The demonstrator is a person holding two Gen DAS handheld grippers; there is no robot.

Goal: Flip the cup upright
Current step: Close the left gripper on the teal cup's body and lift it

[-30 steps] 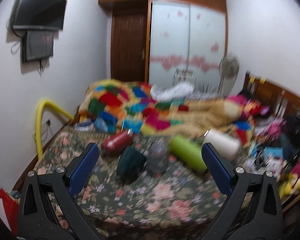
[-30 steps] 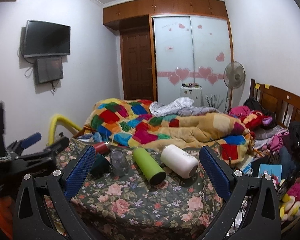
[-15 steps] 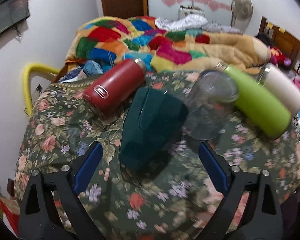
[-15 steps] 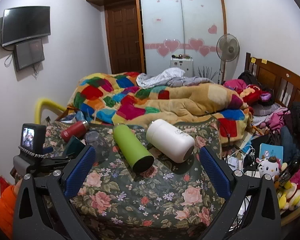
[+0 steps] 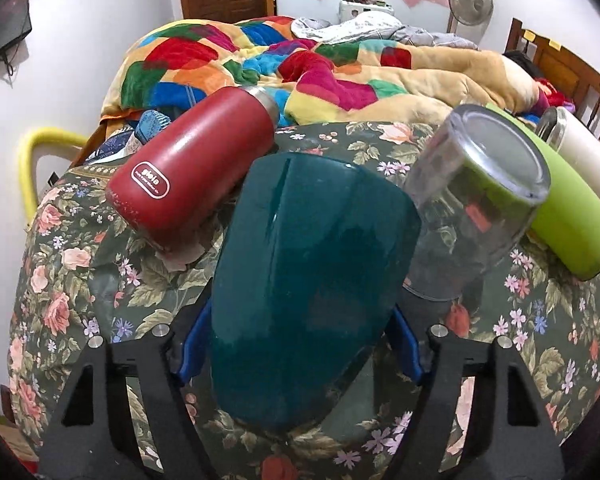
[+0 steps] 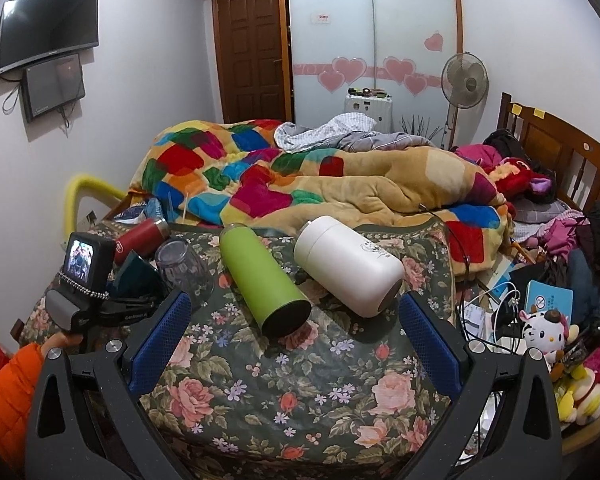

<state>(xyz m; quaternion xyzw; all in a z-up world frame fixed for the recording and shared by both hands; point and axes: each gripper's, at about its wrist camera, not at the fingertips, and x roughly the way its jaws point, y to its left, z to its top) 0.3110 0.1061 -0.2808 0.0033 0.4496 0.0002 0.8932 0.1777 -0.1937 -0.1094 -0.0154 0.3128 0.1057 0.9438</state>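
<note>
The dark teal cup (image 5: 308, 292) stands mouth-down on the flowered cloth (image 5: 76, 288), its closed base toward the bed beyond, so the flip itself is not yet done. What looks done is the grasp: the left gripper (image 5: 300, 344) has its blue pads (image 5: 194, 344) pressed against the cup's two flanks near the rim, closed onto it, and the cup fills the space between them. Whether the rim is lifted clear of the cloth I cannot tell. In the right wrist view the cup (image 6: 134, 276) shows only as a sliver behind the left gripper's camera.

Left of the cup and touching or nearly touching it lies a red flask (image 5: 196, 160) on its side. Right of the cup, just beside it, stands a clear glass tumbler (image 5: 476, 200), also upside down. Beyond the tumbler, further from the cup, lie a green bottle (image 5: 568, 208) and a white bottle (image 6: 348, 268), both on their sides.

The right gripper (image 6: 294, 332) hangs well right of the cup, its jaws spread wide with nothing between them, facing the green and white bottles.

Remaining, by my reading: lift, turn the cup over, set it down on its base, release.
</note>
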